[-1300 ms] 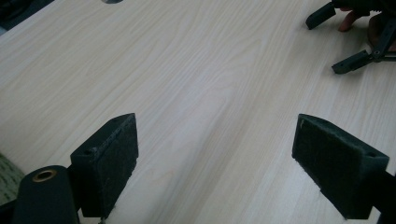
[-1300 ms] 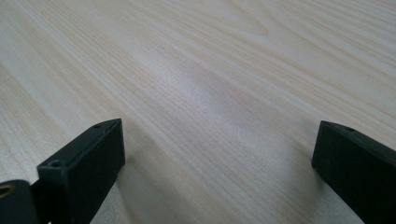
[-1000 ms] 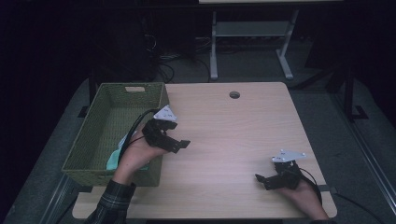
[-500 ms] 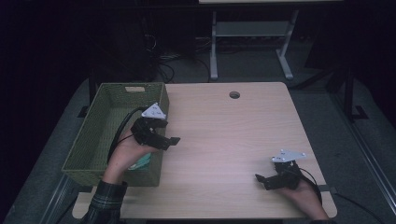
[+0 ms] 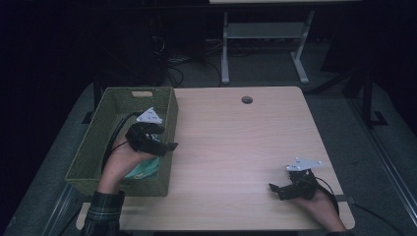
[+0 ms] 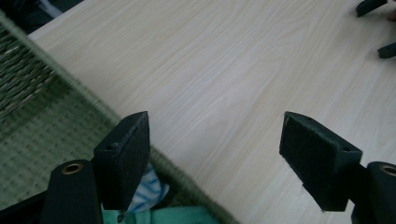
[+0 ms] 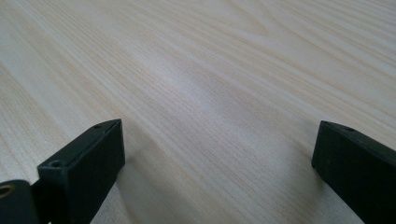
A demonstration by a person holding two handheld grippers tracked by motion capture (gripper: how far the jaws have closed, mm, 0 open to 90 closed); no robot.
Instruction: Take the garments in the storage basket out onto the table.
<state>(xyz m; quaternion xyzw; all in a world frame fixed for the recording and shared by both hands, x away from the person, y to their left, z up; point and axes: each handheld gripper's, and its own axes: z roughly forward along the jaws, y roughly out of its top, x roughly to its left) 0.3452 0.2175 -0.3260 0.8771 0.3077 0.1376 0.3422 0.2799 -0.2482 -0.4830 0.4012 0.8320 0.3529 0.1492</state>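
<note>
1. Over the basket (image 5: 98,147), high view: the left gripper (image 5: 164,146) hangs above the right wall, near the front corner, jaws pointing toward the table (image 5: 236,142). A cloth (image 5: 143,168), mint green, lies on the basket floor in the front right corner, partly hidden under the hand. The right gripper (image 5: 275,188) rests low over the table's front right area, well apart from basket and cloth.

2. At the basket rim, left gripper view: the jaws stand spread with nothing between them; they have just been closing a little. Between and beyond them lies bare table. Below the left pad (image 6: 123,158) the cloth (image 6: 154,212) shows as green fabric with a white, blue-striped part, tucked against the inside of the woven wall (image 6: 28,135).

3. Above bare wood, right gripper view: the jaws stand spread and empty over the table (image 7: 201,84).

4. Handling judgement: the cloth looks light, soft and limp. It will sag and drape when lifted, and it will not slip readily from the foam pads. It is not fragile.

5. Grip point judgement: pinch a raised fold or bunched edge near the top of the heap. Keep the pads off the wicker, which may snag loose fabric.
</note>
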